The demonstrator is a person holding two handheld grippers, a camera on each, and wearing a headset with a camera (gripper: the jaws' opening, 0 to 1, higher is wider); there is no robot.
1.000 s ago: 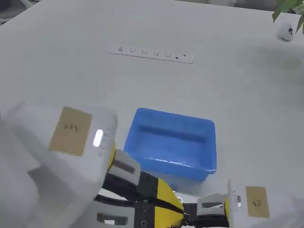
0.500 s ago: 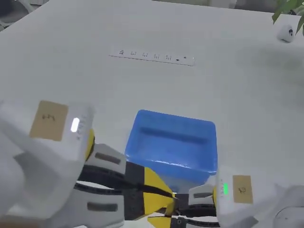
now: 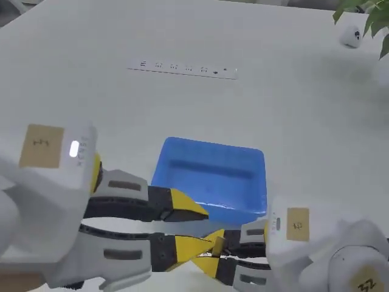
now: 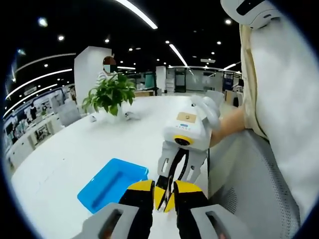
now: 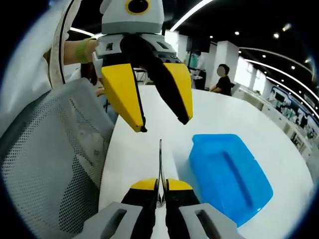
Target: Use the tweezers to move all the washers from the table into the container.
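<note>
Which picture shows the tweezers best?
The right gripper view: the tweezers stick up thin and straight from the shut jaws of the right gripper. In the left gripper view they look like a dark sliver; in the head view I can't make them out.

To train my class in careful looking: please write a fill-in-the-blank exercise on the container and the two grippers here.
1. The container is coloured ____.
2. The right gripper is shut on the ____.
3. The jaws of the left gripper stand ____.
Missing words: blue; tweezers; open.
</note>
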